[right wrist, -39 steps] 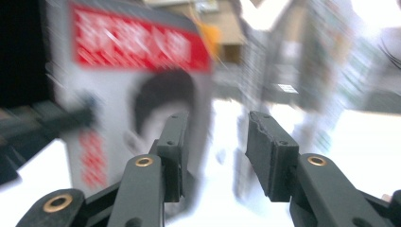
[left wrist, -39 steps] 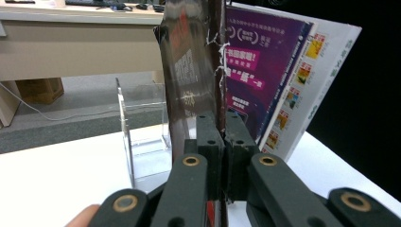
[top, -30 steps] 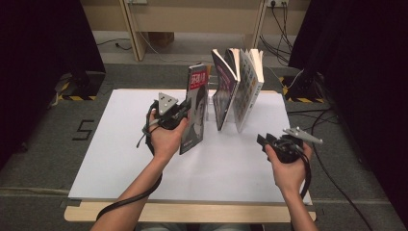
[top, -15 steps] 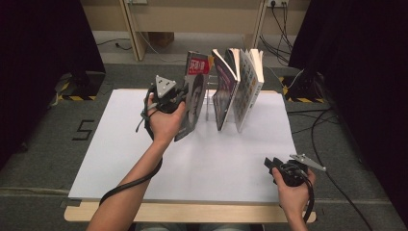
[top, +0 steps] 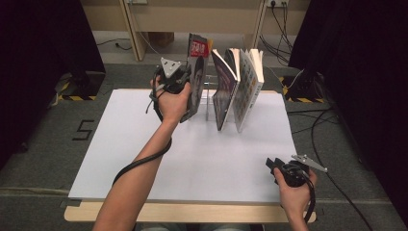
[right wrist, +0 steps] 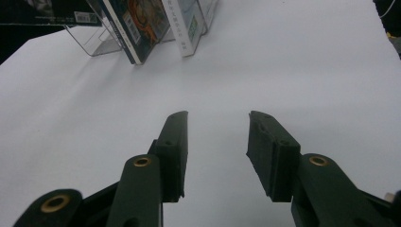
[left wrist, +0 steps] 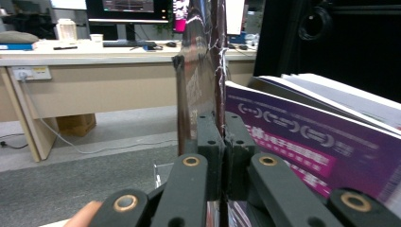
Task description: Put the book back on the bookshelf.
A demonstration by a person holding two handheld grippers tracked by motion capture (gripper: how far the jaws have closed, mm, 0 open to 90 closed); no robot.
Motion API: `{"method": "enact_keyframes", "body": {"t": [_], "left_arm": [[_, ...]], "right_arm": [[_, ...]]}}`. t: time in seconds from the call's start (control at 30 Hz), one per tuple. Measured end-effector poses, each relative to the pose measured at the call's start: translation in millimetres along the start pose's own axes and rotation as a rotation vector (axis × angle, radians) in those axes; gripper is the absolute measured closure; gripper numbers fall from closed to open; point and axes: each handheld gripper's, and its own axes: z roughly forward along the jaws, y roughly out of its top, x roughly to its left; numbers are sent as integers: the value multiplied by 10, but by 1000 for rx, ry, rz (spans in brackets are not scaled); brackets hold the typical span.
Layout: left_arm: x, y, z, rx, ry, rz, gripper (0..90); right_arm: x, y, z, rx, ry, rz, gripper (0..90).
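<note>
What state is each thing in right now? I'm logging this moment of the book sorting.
left gripper: shut on the dark magazine, held above the table.
dark magazine: upright, clamped, lifted beside the stand.
clear stand: on the white table, holding books.
purple book: standing, leaning in the stand.
white book: standing, leaning, pages fanned.
right gripper: open, empty, low over the table.

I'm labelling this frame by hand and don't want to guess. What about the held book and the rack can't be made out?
- Book in the left gripper: left gripper view, edge-on; title unreadable.
- Book's lower edge: high view, the hand hides it.
- Clear rack: right gripper view, top edge crops it.
</note>
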Motion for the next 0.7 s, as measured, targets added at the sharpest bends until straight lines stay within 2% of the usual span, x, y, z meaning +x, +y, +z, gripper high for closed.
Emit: {"method": "enact_keyframes", "body": {"t": [0.07, 0.2, 0.23, 0.3, 0.4, 0.53, 0.7], "left_arm": [[31, -59, 76, -1, 14, 3, 869], [76, -231, 175, 21, 43, 26, 868], [85, -265, 171, 7, 48, 26, 868], [95, -287, 149, -7, 44, 21, 867], [84, -333, 109, -16, 42, 46, 866], [107, -431, -11, -28, 43, 31, 864], [125, -635, -162, 3, 27, 25, 856]], "right_arm": [[-4, -11, 7, 1, -2, -14, 593], [-15, -13, 16, 1, -2, -12, 593], [-15, -12, 20, 0, -1, -12, 593], [-10, -14, 24, 0, -1, -15, 593], [-6, -20, 26, 4, 3, -18, 593], [2, -33, 20, 7, -1, -13, 593], [1, -37, 24, 9, -1, -16, 592]]}}
